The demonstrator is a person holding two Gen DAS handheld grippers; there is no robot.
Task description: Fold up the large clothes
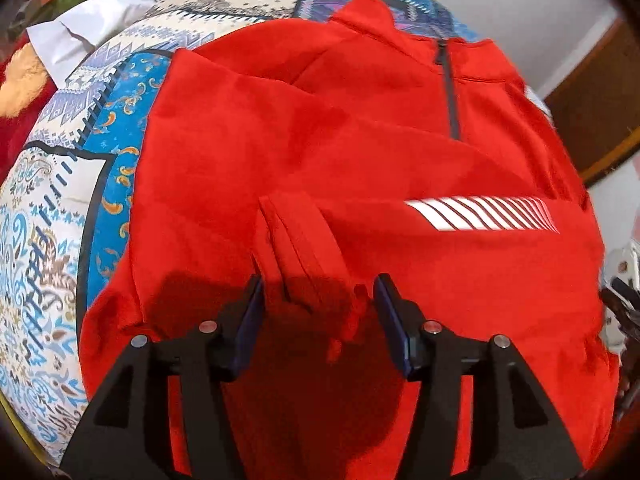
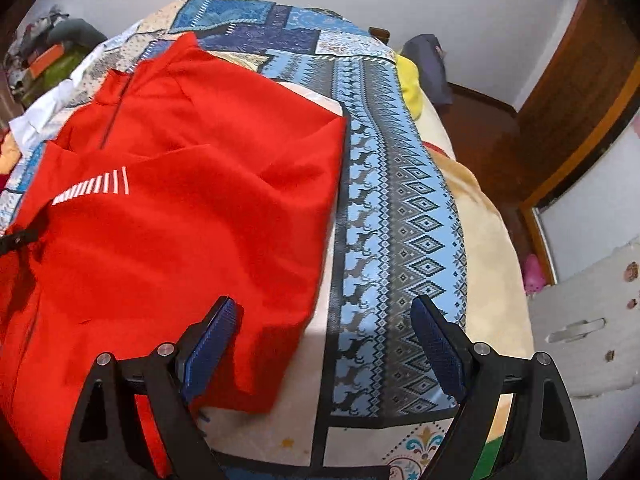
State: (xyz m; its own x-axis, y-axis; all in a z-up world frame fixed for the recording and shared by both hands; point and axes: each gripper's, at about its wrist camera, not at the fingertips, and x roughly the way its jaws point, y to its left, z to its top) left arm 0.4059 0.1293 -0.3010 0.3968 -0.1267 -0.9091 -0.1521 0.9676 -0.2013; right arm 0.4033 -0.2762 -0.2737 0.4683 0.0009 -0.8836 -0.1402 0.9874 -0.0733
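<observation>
1. A large red pullover point(image 1: 360, 152) lies spread across a bed covered by a blue and cream patterned quilt point(image 2: 384, 184). In the left wrist view it fills the centre and lower part of the frame; in the right wrist view it takes up the left half.
2. A short dark zip point(image 1: 448, 88) runs down from the collar at the upper middle of the left wrist view. A band of white slanted stripes point(image 1: 480, 214) sits at centre right.
3. One sleeve is folded across the body, and its cuff point(image 1: 296, 232) lies just above the left gripper point(image 1: 318, 292).
4. The left gripper's jaws stand partly open over the red cloth, with a rumpled fold between them. The pads do not appear to press on it.
5. The right gripper point(image 2: 324, 312), at the bottom of its view, has its jaws wide open and empty, straddling the pullover's right edge and bare quilt.
6. The fabric looks soft, light and limp, with a fleecy surface that should not slip. It will likely sag and drape when lifted.
7. A sensible hold is probably a pinch on a doubled edge: the hem corner at the lower centre of the right wrist view, or a side seam.
</observation>
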